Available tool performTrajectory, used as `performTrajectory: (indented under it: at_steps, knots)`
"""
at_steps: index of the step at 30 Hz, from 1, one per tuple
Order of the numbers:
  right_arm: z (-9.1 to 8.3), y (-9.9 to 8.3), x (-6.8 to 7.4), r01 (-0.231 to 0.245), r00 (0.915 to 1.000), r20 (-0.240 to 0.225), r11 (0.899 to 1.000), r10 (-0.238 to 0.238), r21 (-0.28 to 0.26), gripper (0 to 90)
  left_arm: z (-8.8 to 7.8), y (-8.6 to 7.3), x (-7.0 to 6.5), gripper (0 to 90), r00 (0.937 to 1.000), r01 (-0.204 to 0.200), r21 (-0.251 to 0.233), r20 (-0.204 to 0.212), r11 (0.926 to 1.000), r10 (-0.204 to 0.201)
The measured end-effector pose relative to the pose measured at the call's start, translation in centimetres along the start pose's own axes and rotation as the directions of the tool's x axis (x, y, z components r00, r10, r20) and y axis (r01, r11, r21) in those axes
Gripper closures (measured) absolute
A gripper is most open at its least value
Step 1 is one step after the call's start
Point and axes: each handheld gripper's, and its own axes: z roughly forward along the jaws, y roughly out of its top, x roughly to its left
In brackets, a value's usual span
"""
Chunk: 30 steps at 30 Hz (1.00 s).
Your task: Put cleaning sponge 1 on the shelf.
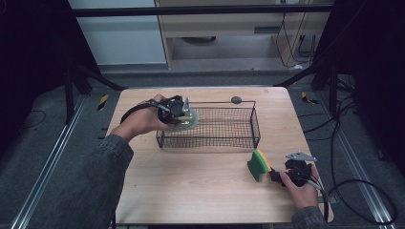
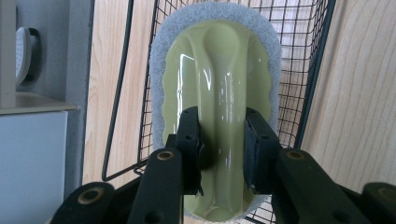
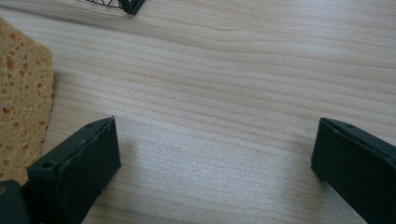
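Left tool (image 1: 184, 113) is clamped on the ridge handle of the pale green plastic scrubber with grey pad (image 2: 217, 93), held at the left end of the black wire mesh basket (image 1: 229, 138), which looks otherwise empty. Risk: the glossy handle could slip between the pads, or the pad could snag the rim. Right tool (image 3: 215, 154) rests wide open on the desk (image 1: 200, 186), beside the yellow-green sponge (image 1: 259, 164).

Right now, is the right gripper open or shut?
Open: the right gripper has its jaws wide apart over bare table, with the sponge outside them.
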Motion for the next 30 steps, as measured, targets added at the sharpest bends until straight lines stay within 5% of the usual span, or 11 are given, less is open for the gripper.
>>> performTrajectory:
  at_steps: [30]
  knots:
    - [0.0,0.0,0.0,-0.002,1.0000,0.000,1.000,0.002,-0.001,1.4,2.9,-1.3,-0.3,70.5,0.9969,0.022,0.027,0.076,0.9994,-0.023]
